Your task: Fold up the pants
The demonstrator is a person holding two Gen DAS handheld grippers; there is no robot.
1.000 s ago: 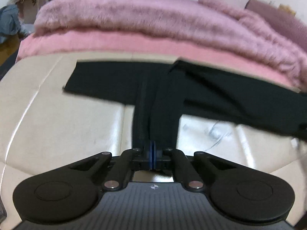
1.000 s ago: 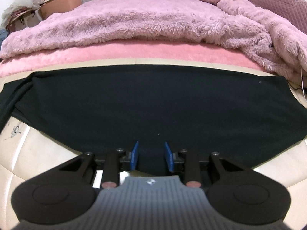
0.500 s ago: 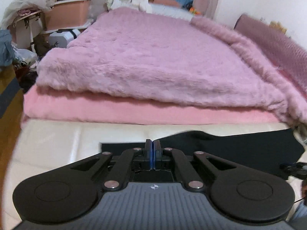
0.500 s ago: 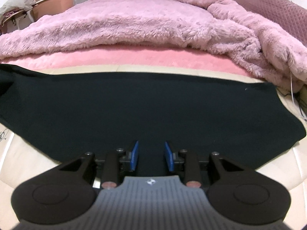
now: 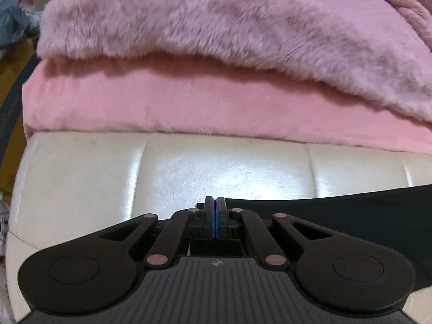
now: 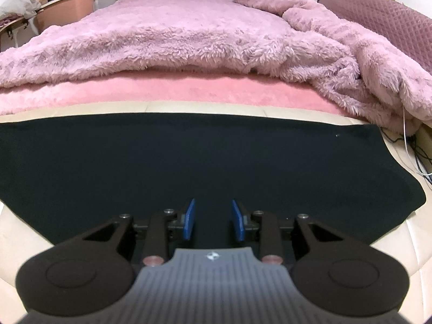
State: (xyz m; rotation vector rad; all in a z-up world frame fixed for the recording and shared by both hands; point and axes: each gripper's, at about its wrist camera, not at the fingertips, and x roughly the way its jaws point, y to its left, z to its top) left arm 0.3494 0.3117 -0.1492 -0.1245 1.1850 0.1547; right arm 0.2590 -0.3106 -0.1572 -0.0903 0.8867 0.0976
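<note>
Pants point(image 6: 205, 156) flat on bench point(image 5: 221, 167); behind it mattress point(image 6: 167, 91), blanket point(image 6: 167, 43) on top.

Even indoor light, moderately bright. In the left wrist view, overhead light produces white glare on the glossy cream bench point(image 5: 216, 172), and the fluffy blanket point(image 5: 216, 21) shows motion blur. Both views bow at the edges; the pants point(image 6: 189, 156) show as a detail-free dark mass.

I see black pants point(image 6: 205, 159), smooth dark fabric, spread flat across my view, lying on cream cushioned bench point(image 5: 113, 178).
</note>
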